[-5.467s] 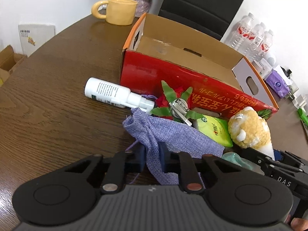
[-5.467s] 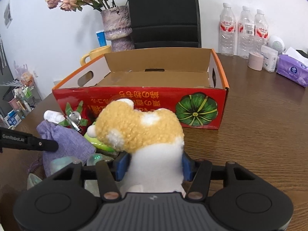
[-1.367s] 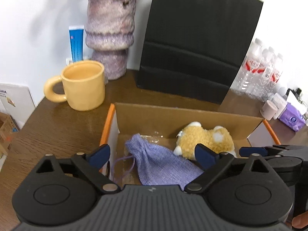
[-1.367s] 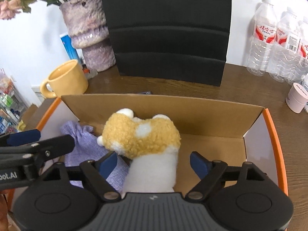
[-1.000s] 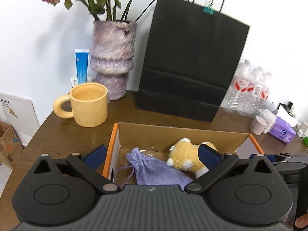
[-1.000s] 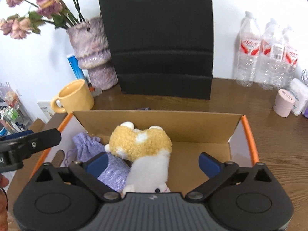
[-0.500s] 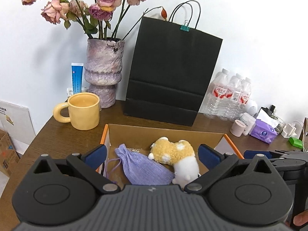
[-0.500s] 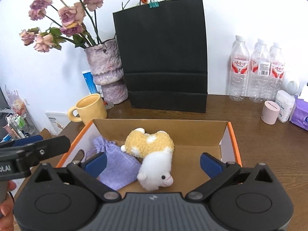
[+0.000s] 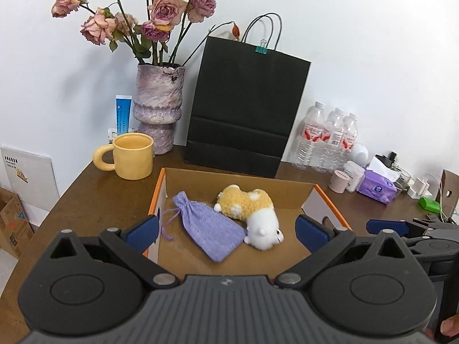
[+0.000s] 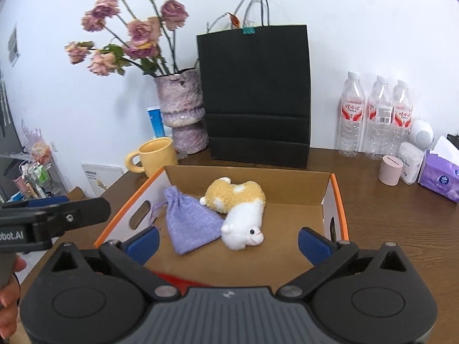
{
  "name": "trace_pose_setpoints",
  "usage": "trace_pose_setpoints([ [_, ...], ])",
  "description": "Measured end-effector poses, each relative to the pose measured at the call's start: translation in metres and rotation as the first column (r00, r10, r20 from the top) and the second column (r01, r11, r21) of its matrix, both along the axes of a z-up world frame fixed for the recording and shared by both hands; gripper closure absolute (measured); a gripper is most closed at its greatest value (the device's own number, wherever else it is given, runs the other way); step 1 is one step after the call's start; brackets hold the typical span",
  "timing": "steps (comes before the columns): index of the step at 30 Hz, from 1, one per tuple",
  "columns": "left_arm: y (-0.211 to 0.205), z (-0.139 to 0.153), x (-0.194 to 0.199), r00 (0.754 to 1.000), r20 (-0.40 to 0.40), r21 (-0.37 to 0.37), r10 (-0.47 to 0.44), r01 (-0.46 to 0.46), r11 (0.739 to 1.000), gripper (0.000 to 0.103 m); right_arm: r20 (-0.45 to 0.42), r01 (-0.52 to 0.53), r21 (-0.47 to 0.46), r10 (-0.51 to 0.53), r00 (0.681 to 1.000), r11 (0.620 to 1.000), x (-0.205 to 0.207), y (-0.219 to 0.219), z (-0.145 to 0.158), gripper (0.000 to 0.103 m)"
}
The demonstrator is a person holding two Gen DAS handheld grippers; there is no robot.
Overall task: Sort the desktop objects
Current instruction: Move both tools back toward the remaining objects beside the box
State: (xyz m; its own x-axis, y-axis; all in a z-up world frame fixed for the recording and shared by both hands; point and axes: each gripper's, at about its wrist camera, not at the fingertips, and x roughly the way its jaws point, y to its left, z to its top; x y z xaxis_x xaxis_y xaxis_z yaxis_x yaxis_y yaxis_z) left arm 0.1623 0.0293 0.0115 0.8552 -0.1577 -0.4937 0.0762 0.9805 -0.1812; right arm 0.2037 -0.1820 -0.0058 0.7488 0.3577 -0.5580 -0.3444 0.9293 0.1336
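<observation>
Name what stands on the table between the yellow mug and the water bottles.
In the right wrist view, the purple vase and the black paper bag stand between the yellow mug and water bottles.

Bright even light, fisheye-bent edges, slightly blurred flowers [image 10: 134, 31]

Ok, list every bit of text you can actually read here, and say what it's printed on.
"oot.AI": partial lettering on the left tool's side, cut off by the frame edge.
Water bottles: red labels, print too small.
Blue tube, pink jar, purple tissue pack, white card: print blurred, unreadable.
</observation>
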Motion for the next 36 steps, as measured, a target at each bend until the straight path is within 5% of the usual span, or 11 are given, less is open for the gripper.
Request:
trace_pose_setpoints([
  [18, 0.006, -0.012, -0.073, 1.0, -0.008, -0.04, 0.026, -0.027, 0.999, 0.0, 0.042, -0.057, -0.065, 0.06, 0.997, 0.996, -0.088, -0.013, -0.013, 0.0],
  [36, 0.001, -0.072, -0.088, 0.997, -0.066, 0.088, 0.047, -0.041, 0.995, 0.0, -0.003, -0.061, -0.12, 0.061, 0.998, 0.991, -0.117, -0.021, -0.083, 0.0],
])
